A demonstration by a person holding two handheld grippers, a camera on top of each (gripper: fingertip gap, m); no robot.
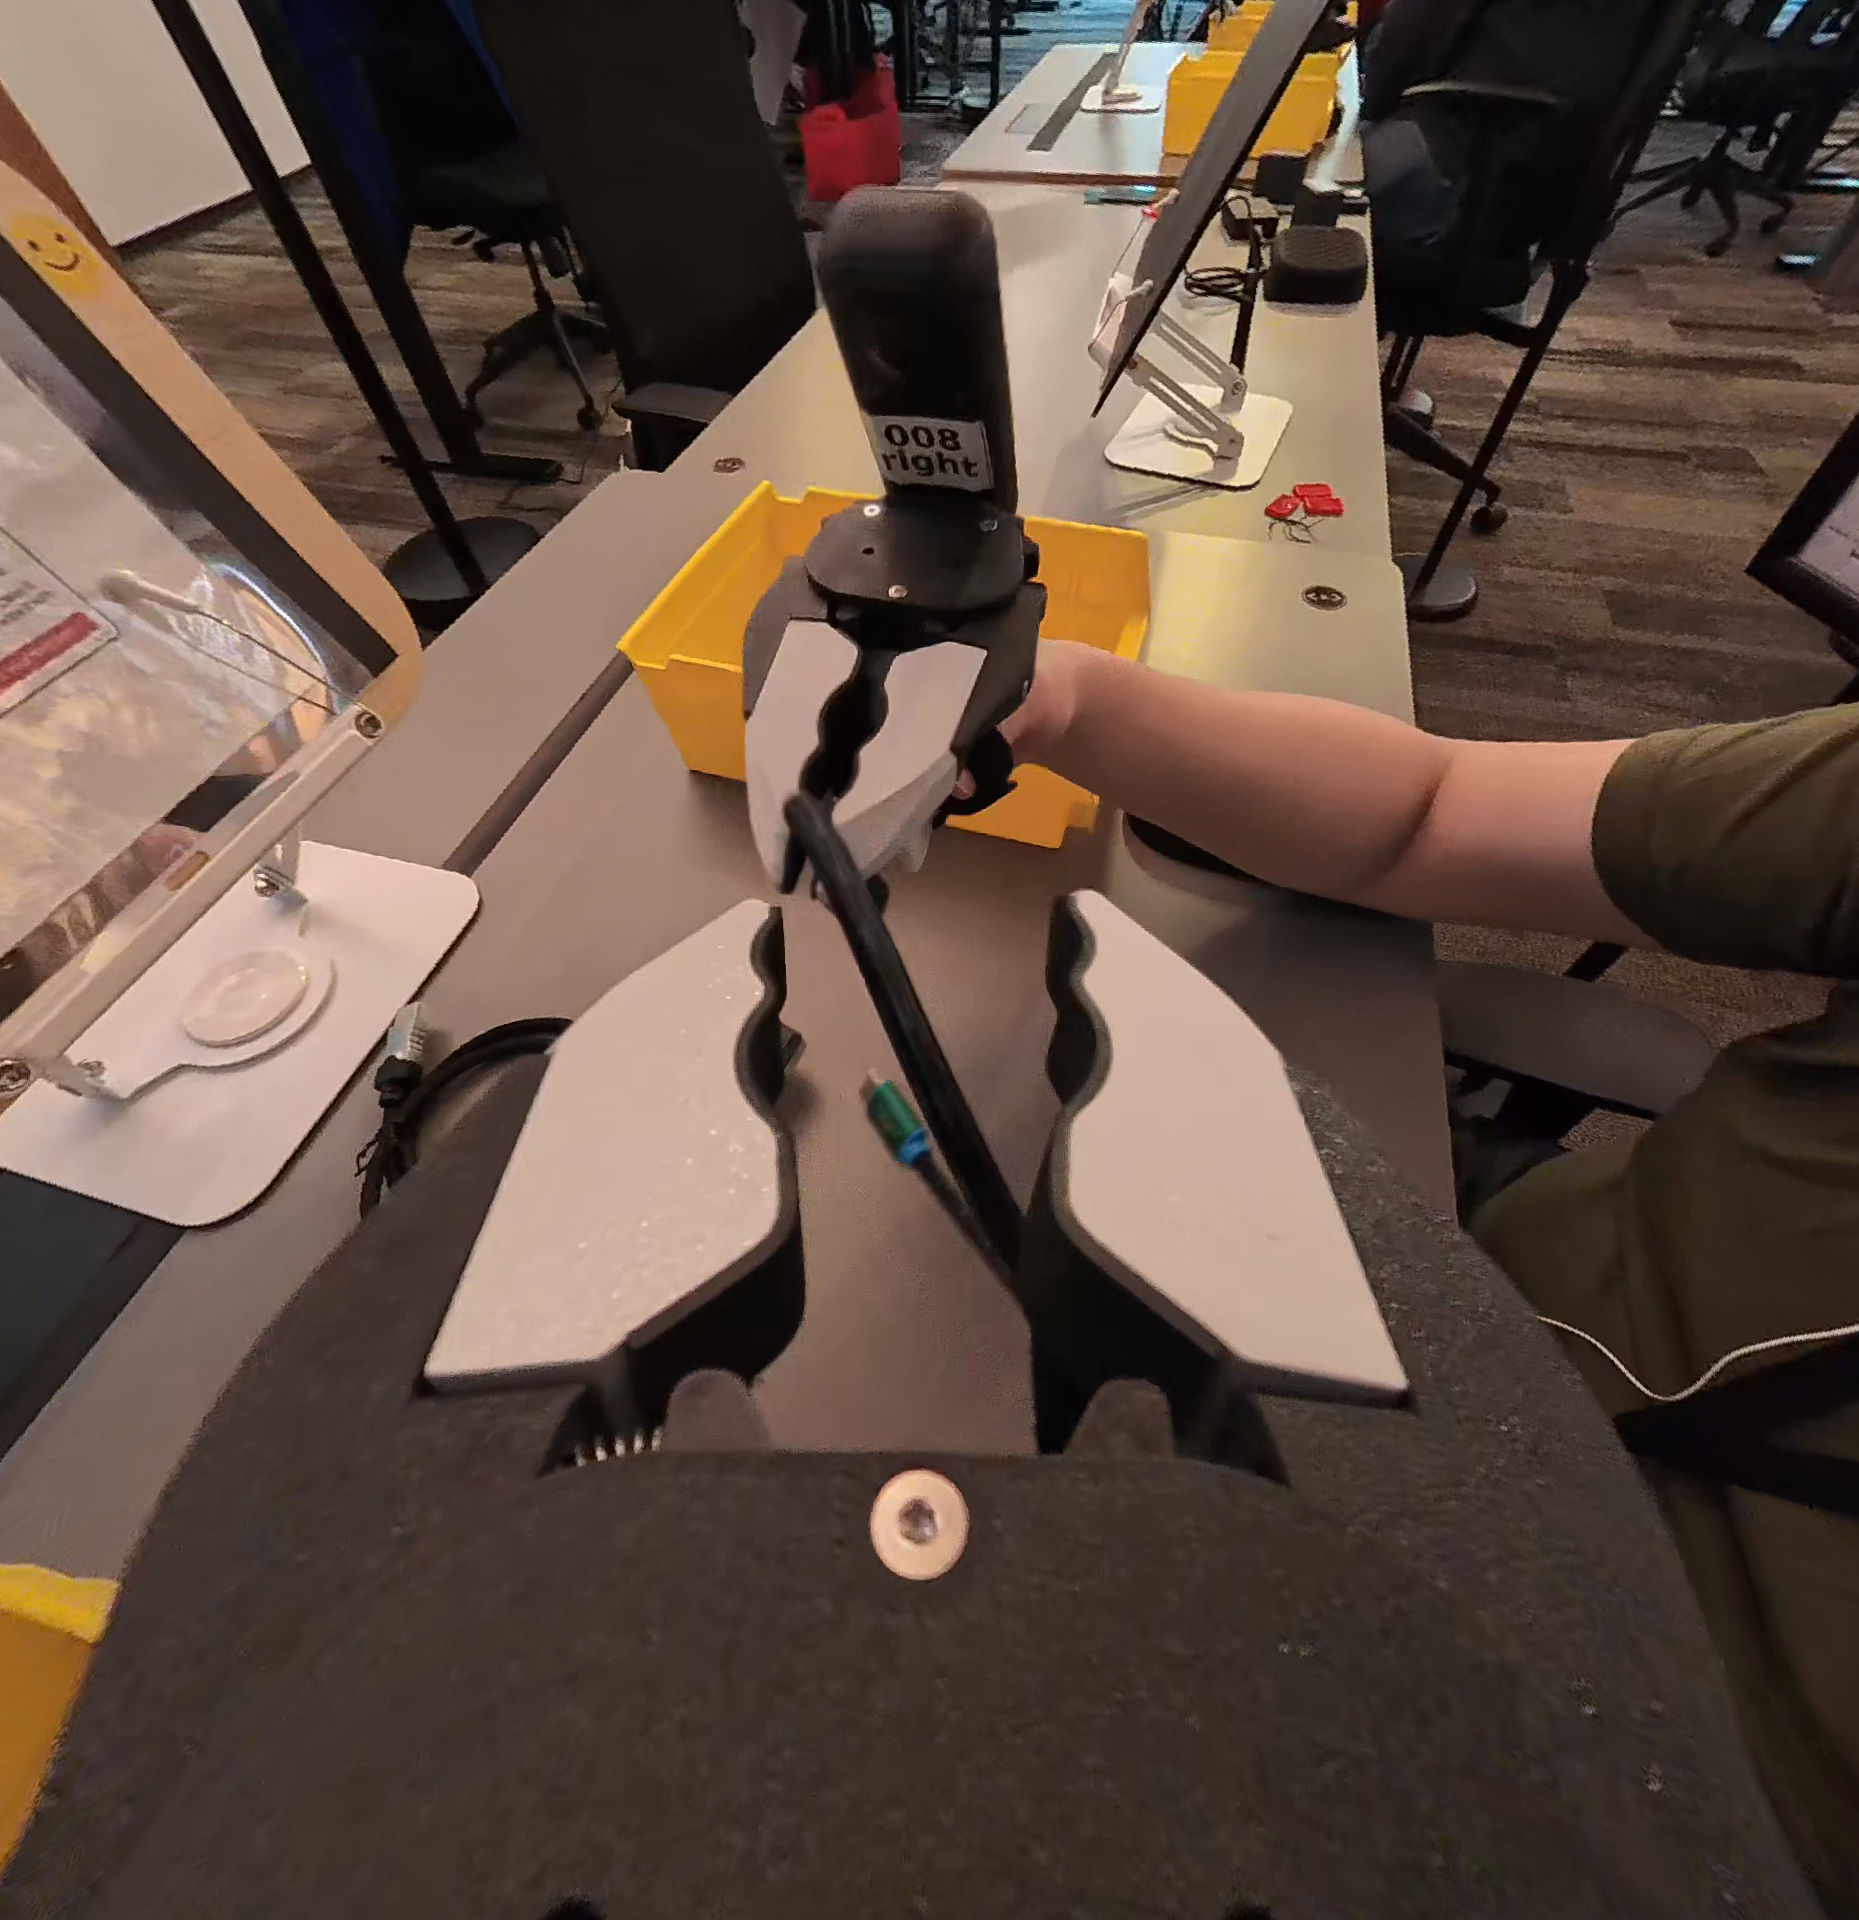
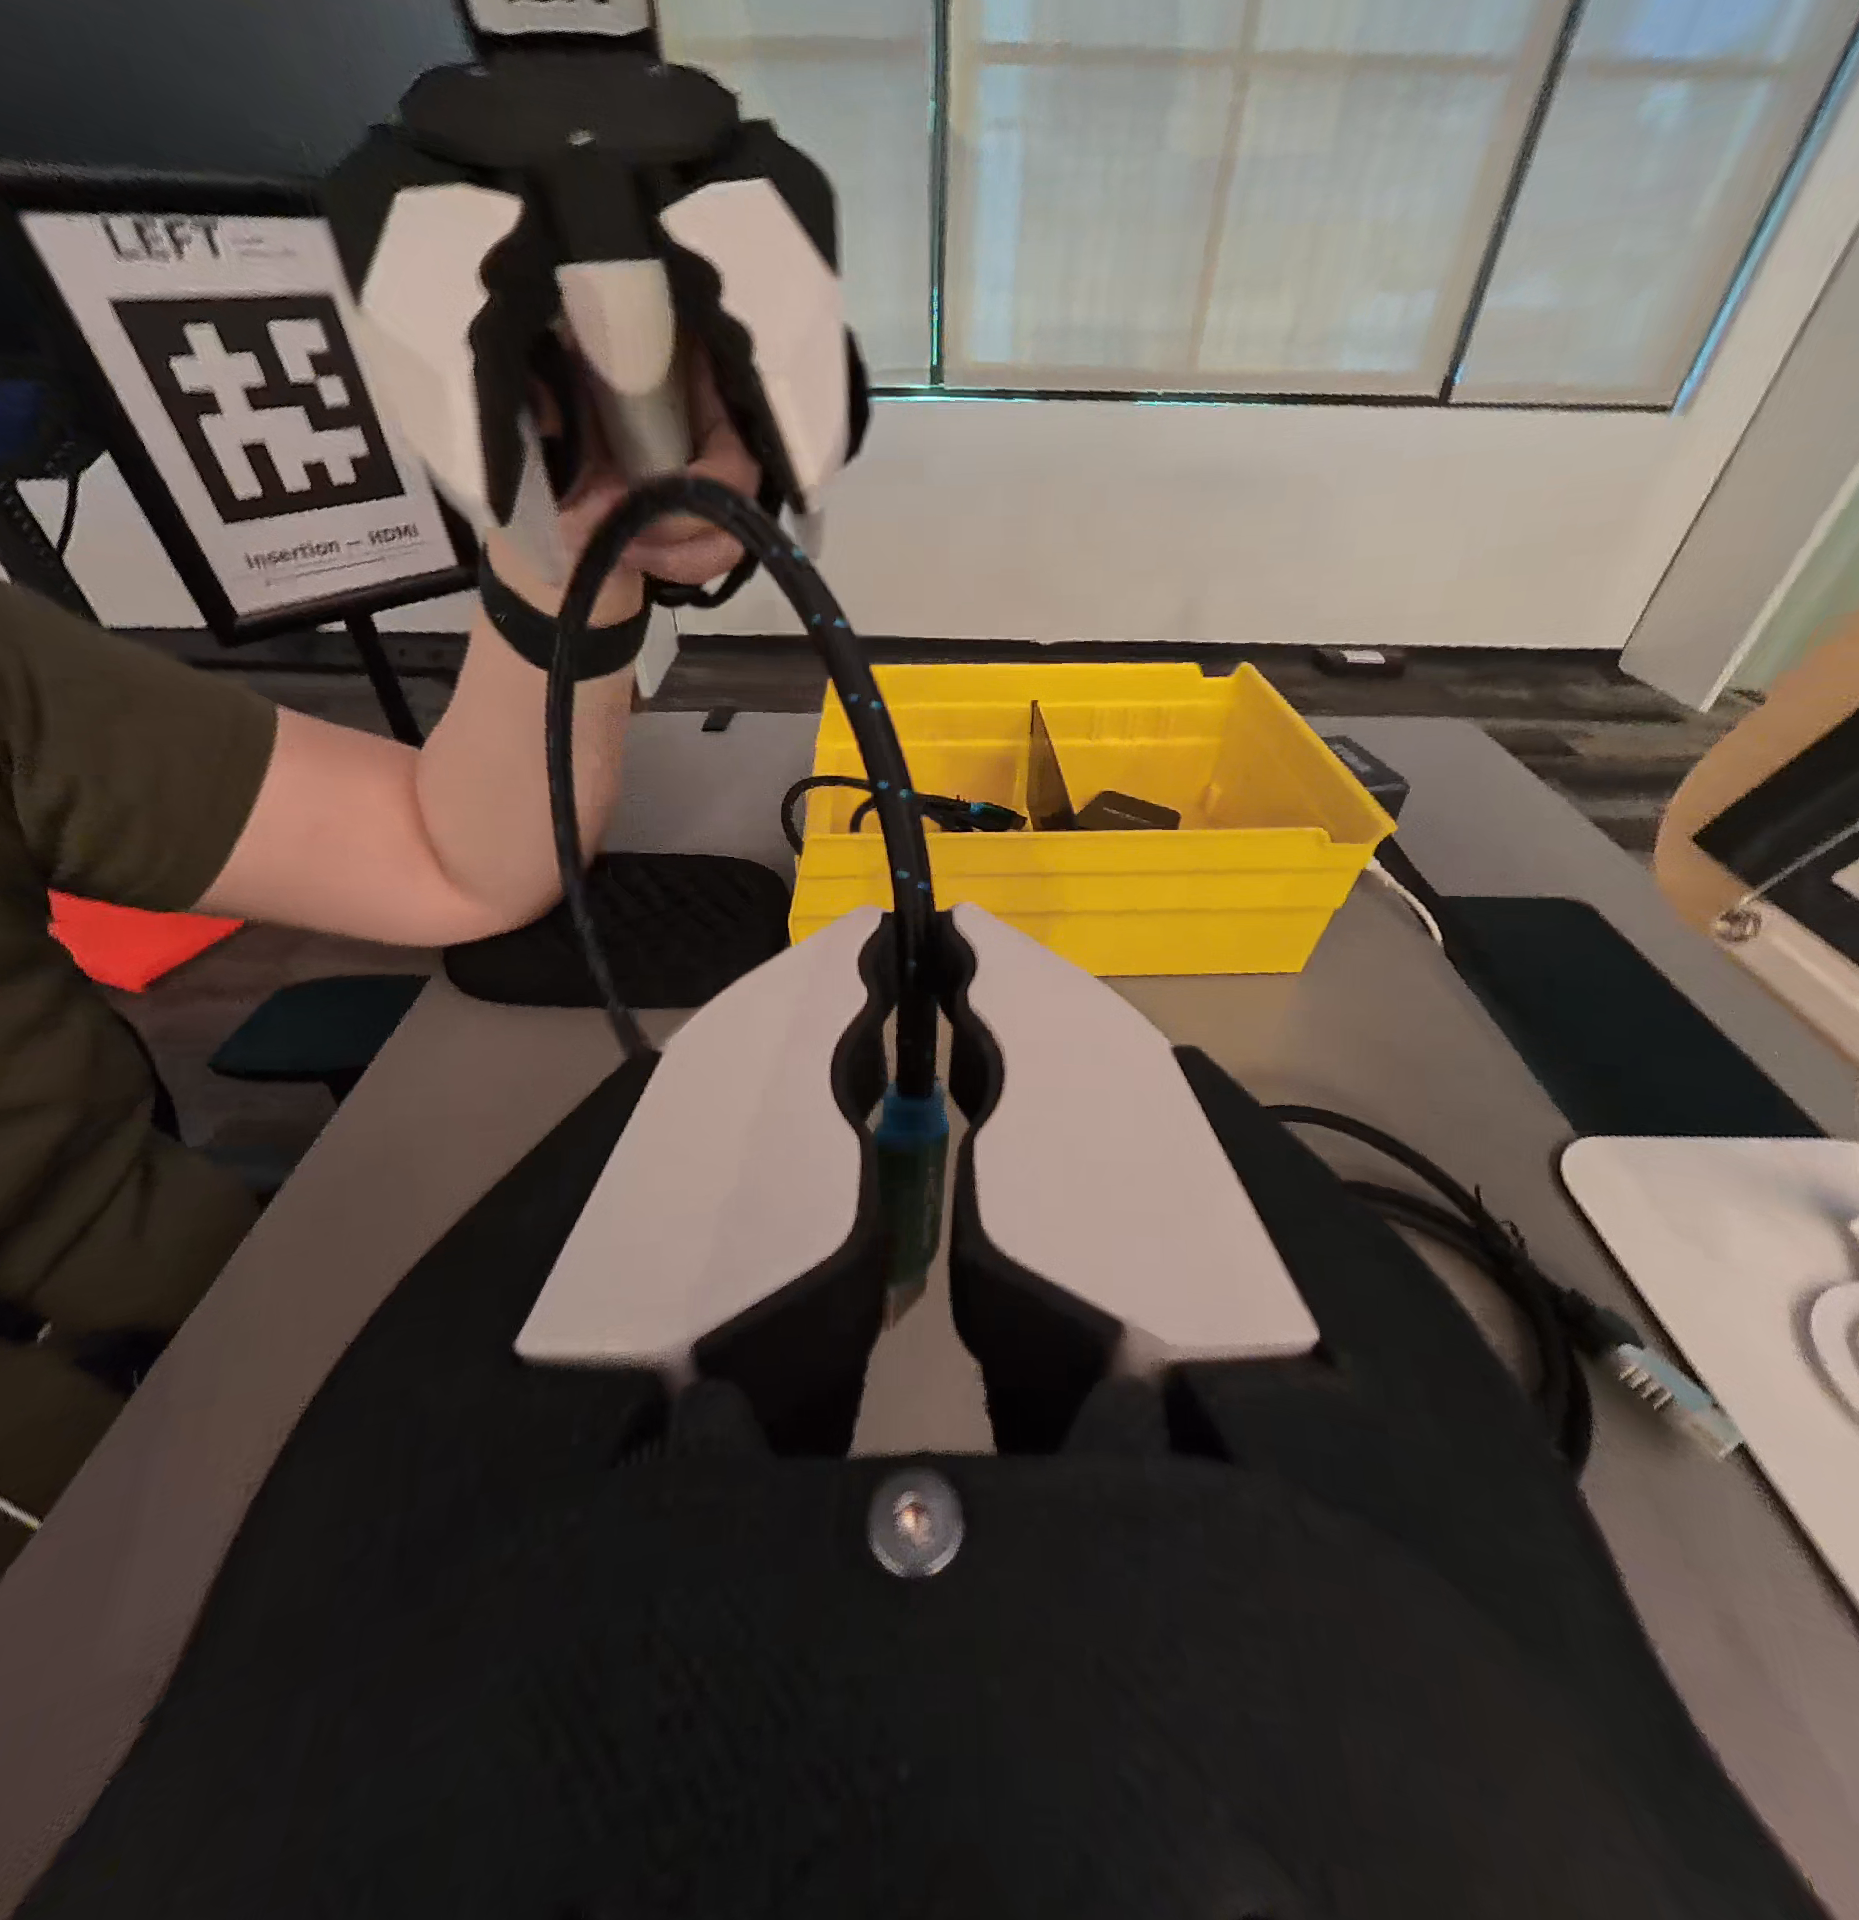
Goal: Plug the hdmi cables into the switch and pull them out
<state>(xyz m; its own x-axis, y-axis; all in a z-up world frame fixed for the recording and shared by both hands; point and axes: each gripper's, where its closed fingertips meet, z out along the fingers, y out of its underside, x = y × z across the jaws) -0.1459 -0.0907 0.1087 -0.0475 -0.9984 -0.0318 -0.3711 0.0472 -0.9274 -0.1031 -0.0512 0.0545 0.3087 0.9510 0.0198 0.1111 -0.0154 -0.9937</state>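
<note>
Our right gripper clamps the HDMI cable, plug pointing 6 o'clock; left gripper gapes empty

Grey table: yellow bin, black cable coil, white stand base, possibly mesh pad

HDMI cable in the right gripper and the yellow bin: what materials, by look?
HDMI cable: black braided fabric jacket with blue flecks, going by the woven texture; its plug shell looks like glossy green-blue metal or plastic, unclear which. Right gripper is shut on it. Yellow bin: moulded plastic, semi-gloss, judging by the uniform colour and ribbed walls.
</note>
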